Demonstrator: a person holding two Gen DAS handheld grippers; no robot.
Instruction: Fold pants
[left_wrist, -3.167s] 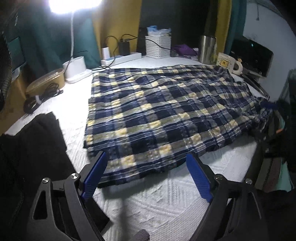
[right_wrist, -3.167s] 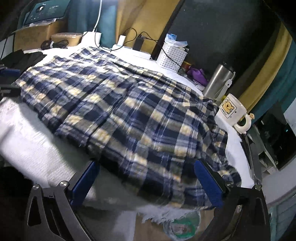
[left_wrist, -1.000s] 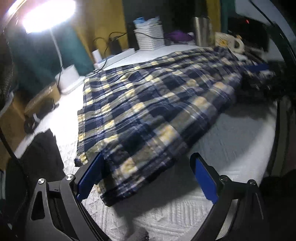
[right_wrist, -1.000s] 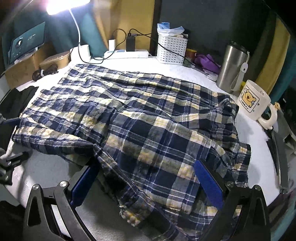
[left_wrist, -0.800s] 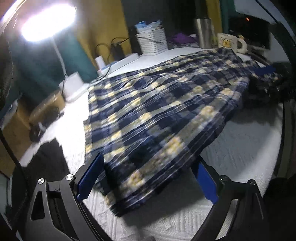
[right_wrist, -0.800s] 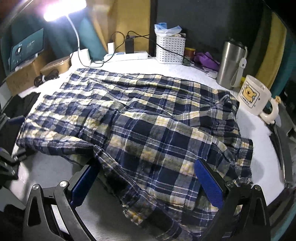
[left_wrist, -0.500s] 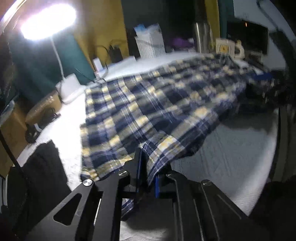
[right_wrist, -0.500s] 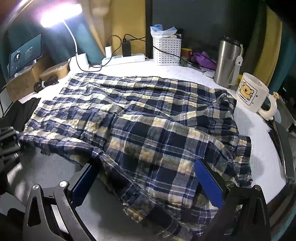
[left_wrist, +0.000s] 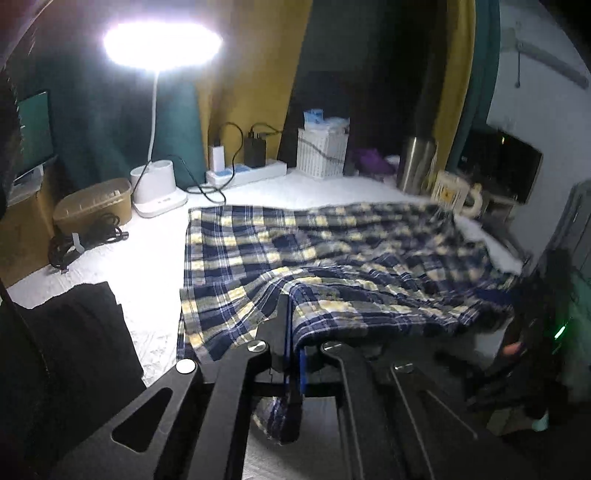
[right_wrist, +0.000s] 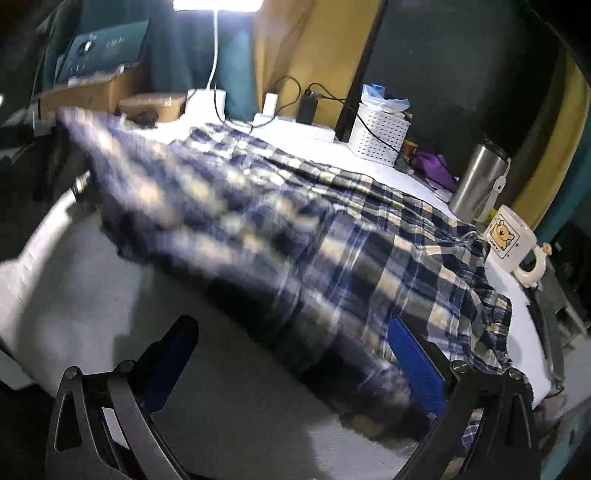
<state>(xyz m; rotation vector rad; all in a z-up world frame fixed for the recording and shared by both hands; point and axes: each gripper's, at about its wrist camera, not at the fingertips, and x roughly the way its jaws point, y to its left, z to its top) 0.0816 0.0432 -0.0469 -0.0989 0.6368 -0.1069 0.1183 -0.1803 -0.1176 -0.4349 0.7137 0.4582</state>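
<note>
The plaid pants (left_wrist: 332, 258) lie spread across the white bed cover (left_wrist: 147, 251). The left gripper (left_wrist: 293, 354) has just closed its jaws on the near hem, and the pinched cloth rises in a peak off the cover. The right gripper (right_wrist: 291, 354) stands wide open at the other end, holding nothing, its right pad against the cloth. Along the far edge stand a lamp (left_wrist: 159, 184), power strip (left_wrist: 247, 173), white basket (right_wrist: 380, 133), steel tumbler (right_wrist: 480, 181) and bear mug (right_wrist: 511, 236), the mug just beside the cloth. Dark clothing (left_wrist: 74, 332) lies at the left.
</note>
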